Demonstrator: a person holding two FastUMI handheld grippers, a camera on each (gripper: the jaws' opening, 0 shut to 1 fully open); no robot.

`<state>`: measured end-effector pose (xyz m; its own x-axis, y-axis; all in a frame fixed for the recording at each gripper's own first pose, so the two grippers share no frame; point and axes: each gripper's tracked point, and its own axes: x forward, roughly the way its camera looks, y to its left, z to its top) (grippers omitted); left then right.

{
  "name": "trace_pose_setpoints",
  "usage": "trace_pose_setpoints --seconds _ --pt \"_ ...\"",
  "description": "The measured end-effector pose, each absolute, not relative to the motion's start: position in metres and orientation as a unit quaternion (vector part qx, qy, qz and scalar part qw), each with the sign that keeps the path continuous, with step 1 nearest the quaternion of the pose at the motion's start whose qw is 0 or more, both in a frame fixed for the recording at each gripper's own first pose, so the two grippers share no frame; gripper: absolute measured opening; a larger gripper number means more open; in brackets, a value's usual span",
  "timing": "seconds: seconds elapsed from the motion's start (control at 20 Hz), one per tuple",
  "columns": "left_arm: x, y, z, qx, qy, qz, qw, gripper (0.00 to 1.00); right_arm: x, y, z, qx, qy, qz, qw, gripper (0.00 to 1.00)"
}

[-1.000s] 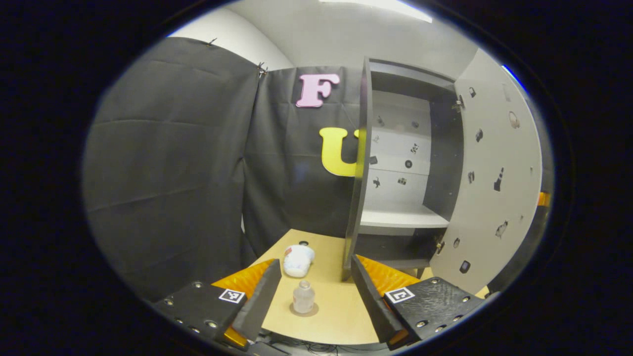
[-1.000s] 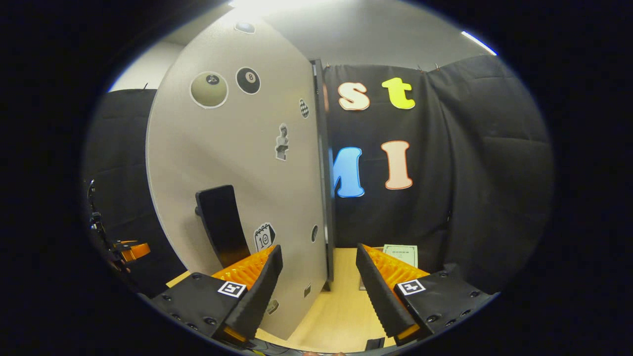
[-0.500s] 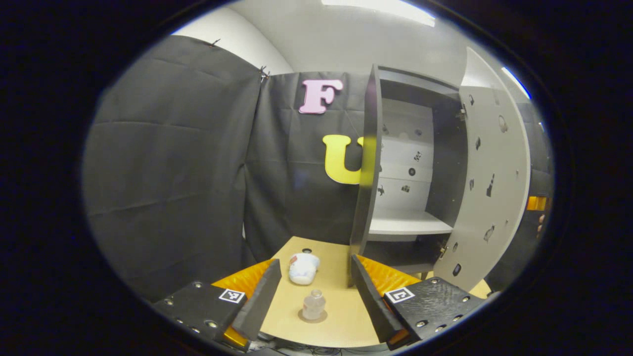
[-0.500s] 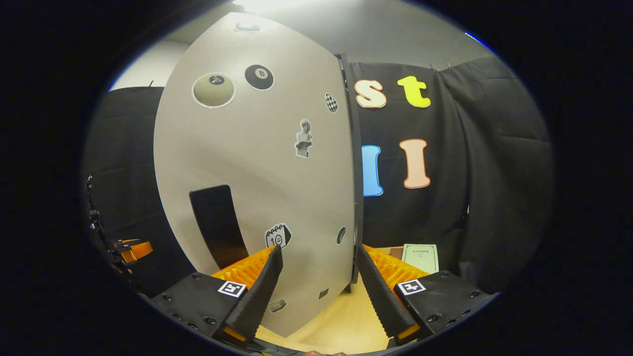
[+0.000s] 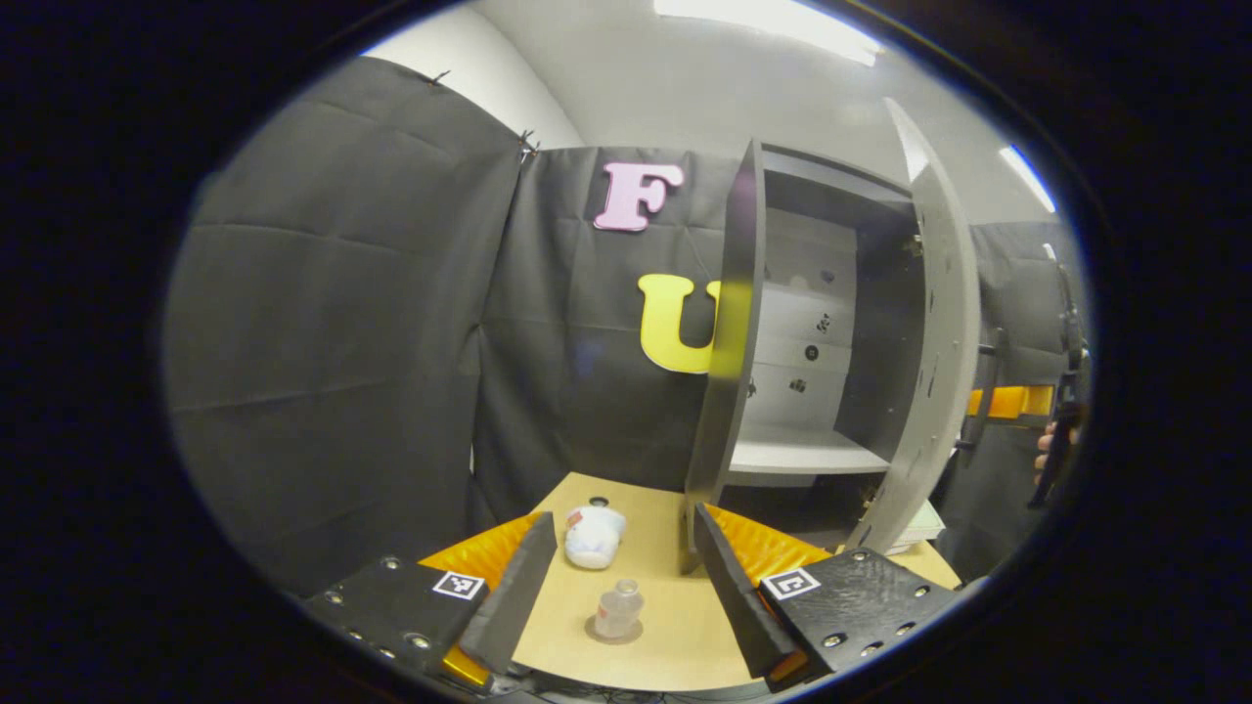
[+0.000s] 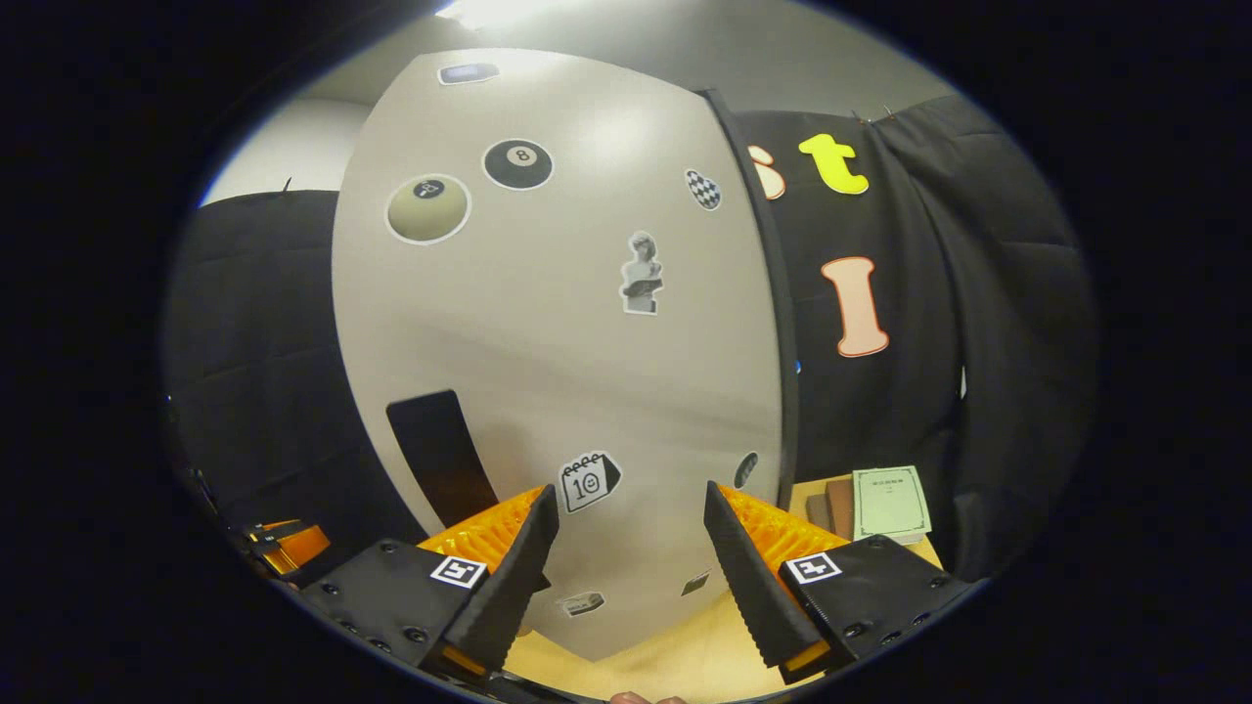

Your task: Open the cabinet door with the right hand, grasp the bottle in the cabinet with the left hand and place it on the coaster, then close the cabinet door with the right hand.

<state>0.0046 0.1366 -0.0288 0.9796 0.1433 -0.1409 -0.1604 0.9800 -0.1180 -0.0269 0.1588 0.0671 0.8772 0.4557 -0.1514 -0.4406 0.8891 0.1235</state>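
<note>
- Left gripper view: the left gripper point(image 5: 618, 587) hangs above the near edge of the table point(image 5: 675, 636), its fingers spread wide with nothing between them.
- Framed between those fingers, the clear bottle point(image 5: 617, 609) stands upright on the round coaster point(image 5: 614, 632) on the tabletop, untouched by either finger.
- Just beyond the bottle, a white crumpled item point(image 5: 592, 536) lies on the table; what it is cannot be told.
- At the far side of the table stands the cabinet point(image 5: 812, 323), grey inside, with a pale shelf point(image 5: 797, 456) that is bare where it shows.
- The cabinet door point(image 5: 939, 362) is partly ajar, seen nearly edge-on at the cabinet's right.
- Past the door, at the right edge of this view, part of the other gripper and a person's fingers point(image 5: 1045, 452) show.
- Right gripper view: the right gripper point(image 6: 631, 577) is likewise wide open and holds nothing; it faces the door's pale outer face close up.
- The door carries several stickers and a dark handle point(image 6: 438, 458), which sits left of the gripper's fingers.
- Contact between the fingers and the door cannot be confirmed.
- To the right of the door, a small booklet point(image 6: 888, 501) lies on the table.
- Surface: light wood-toned tabletop. Room: black cloth walls, pale ceiling with a strip light point(image 5: 773, 18).
</note>
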Motion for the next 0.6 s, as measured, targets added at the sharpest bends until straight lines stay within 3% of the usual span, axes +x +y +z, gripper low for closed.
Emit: trace_pose_setpoints --seconds 0.05,0.1,0.2,0.4,0.45,0.6 --pt "0.004 0.137 -0.031 -0.066 0.065 0.078 0.993 0.85 -0.026 0.171 0.069 0.040 0.085 0.243 0.966 0.88" --pt "0.004 0.136 -0.032 -0.069 0.066 0.076 0.993 0.85 -0.027 0.183 0.071 0.036 0.078 0.256 0.963 0.95" --pt "0.001 0.137 -0.033 -0.072 0.066 0.079 0.992 0.87 -0.027 0.191 0.070 0.014 0.065 0.255 0.965 0.97" --pt "-0.003 0.138 -0.028 -0.052 0.058 0.093 0.993 0.87 -0.011 0.167 0.055 -0.026 0.057 0.199 0.978 0.95" --pt "-0.005 0.137 -0.022 -0.046 0.049 0.098 0.993 0.86 -0.006 0.159 0.055 -0.026 0.056 0.190 0.980 0.99" --pt "-0.003 0.120 0.004 -0.035 0.027 0.103 0.994 0.87 0.015 0.129 0.067 -0.018 0.024 0.164 0.986 0.99"
